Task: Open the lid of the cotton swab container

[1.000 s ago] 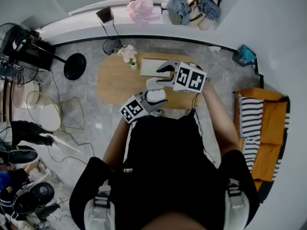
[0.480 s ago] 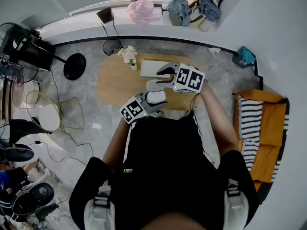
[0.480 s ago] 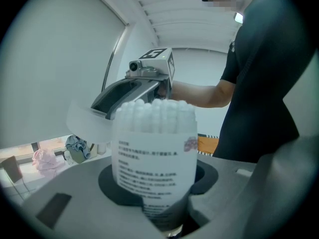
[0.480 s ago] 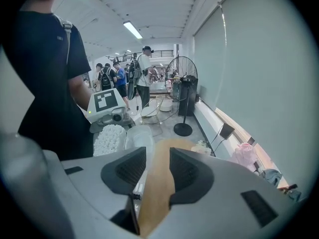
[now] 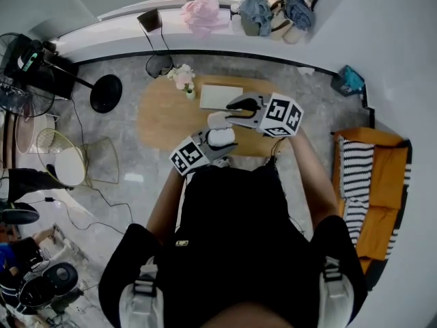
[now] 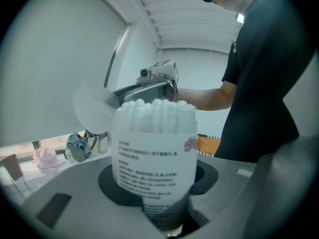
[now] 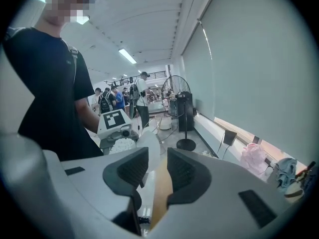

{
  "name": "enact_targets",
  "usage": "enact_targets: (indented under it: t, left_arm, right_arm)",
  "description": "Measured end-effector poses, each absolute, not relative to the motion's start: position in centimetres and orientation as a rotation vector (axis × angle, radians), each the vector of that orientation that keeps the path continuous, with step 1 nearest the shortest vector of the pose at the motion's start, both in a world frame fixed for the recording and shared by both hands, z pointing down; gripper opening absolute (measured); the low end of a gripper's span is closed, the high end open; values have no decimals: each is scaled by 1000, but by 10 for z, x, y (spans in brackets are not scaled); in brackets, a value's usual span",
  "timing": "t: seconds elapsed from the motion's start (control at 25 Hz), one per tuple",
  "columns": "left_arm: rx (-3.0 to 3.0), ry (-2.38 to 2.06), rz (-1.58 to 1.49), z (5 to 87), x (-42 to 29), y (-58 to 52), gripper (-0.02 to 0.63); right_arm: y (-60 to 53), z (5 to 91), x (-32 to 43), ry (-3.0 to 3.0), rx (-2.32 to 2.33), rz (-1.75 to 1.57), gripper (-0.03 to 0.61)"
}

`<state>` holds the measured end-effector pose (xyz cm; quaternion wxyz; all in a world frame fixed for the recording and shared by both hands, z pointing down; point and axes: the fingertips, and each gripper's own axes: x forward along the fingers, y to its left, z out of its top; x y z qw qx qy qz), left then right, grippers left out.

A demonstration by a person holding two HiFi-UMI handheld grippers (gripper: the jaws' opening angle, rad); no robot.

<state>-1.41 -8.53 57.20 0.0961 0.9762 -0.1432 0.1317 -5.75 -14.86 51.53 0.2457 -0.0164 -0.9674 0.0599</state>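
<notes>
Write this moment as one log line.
left gripper: jaws shut on cotton swab container; lid: flipped open; right gripper: jaws just been closing, nothing between them

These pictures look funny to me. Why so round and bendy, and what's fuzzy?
Head view: a wide lens bends the windowsill. Left gripper view: the swab tub is so close its print looks soft. Right gripper view: dark corners, curved blind.

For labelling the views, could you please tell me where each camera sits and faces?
Head view: on the person's head, facing down at the oval wooden table; torso, arms, left claw, right claw.
Left gripper view: on that claw, facing the white labelled cotton swab container it clamps; torso.
Right gripper view: on that claw; just-closing jaws, translucent round lid at their tips; torso.
Shared: both gripper views show the swabs.
</notes>
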Motion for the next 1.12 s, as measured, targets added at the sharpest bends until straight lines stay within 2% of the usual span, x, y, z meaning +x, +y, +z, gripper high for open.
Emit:
enact_targets:
  t: [0.24, 0.28, 0.36, 0.4, 1.12]
  left_arm:
    - [2889, -449, 365, 565, -18, -93, 187]
    - [2886, -457, 361, 565, -20, -93, 186]
    - [2882, -475, 354, 564, -23, -95, 187]
    - [2880, -485, 350, 564, -25, -97, 187]
    - [2884, -493, 338, 558, -22, -110, 187]
  right_arm:
    - [-154, 502, -41, -2763, 104, 158, 95]
    - [-154, 503, -38, -2781, 129, 162, 78]
    - [-150, 506, -32, -2797, 149, 176, 2]
    - [-146, 508, -30, -2802, 144, 184, -3]
    - [-114, 548, 12, -2805, 321, 251, -5]
